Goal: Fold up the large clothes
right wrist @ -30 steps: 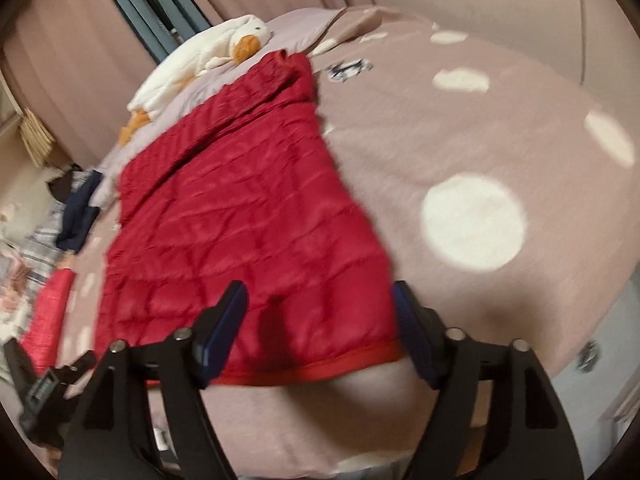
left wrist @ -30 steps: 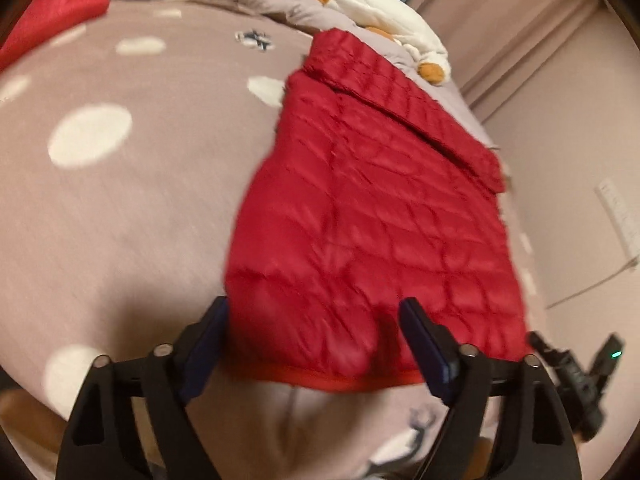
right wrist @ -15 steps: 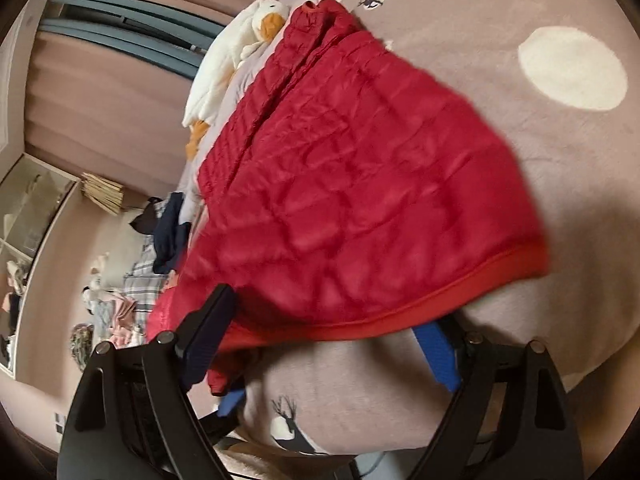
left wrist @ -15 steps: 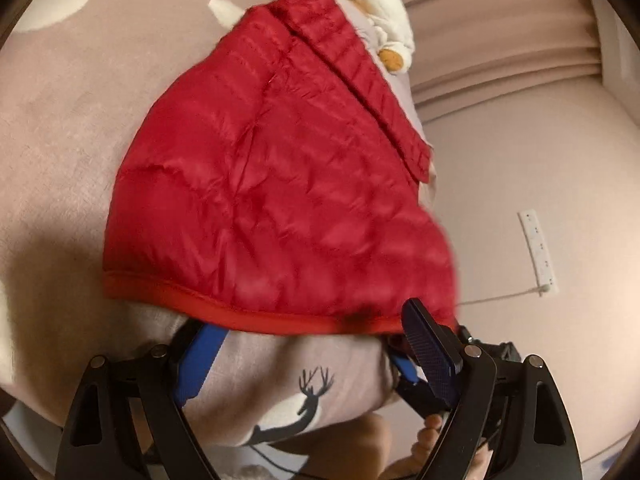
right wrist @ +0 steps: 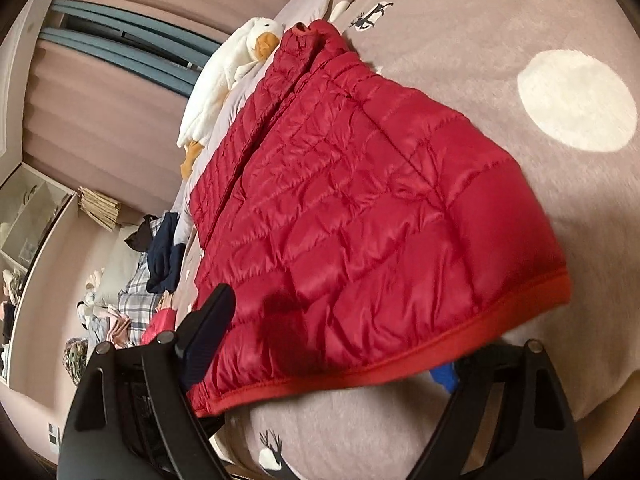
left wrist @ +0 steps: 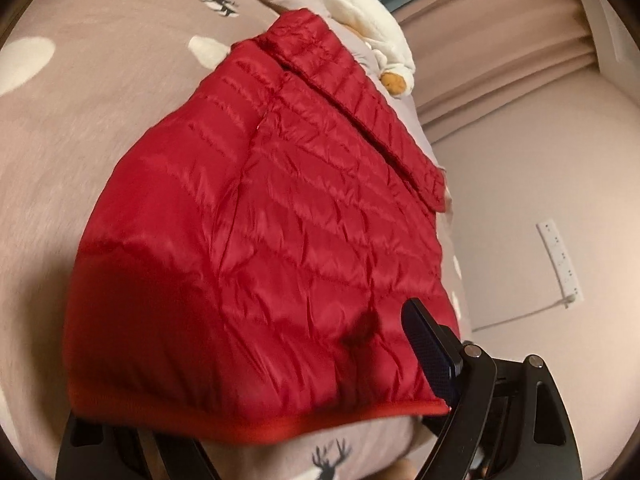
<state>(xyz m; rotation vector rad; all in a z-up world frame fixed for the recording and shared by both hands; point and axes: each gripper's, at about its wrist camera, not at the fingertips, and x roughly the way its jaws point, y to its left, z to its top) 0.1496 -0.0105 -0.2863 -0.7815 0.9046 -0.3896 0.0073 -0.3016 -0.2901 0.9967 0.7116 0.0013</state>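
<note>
A red quilted down jacket [left wrist: 288, 248] lies on a taupe bedspread [left wrist: 80, 92] with white dots; it also shows in the right wrist view [right wrist: 360, 216]. Its hem is lifted over both grippers. My left gripper [left wrist: 256, 412] is wide open, one finger [left wrist: 428, 348] above the hem, the other hidden under it. My right gripper [right wrist: 328, 352] is wide open too, one finger [right wrist: 208, 328] over the hem's left corner and the blue pad [right wrist: 444, 376] of the other below the hem.
A white stuffed duck [right wrist: 228, 76] lies at the jacket's collar end by the curtains. Piles of clothes [right wrist: 156, 272] sit left of the bed. A wall with a power strip [left wrist: 560, 256] lies to the right in the left wrist view.
Both grippers dropped to the bed edge and slid around the jacket's hem, which has risen off the bedspread and now drapes over the fingers.
</note>
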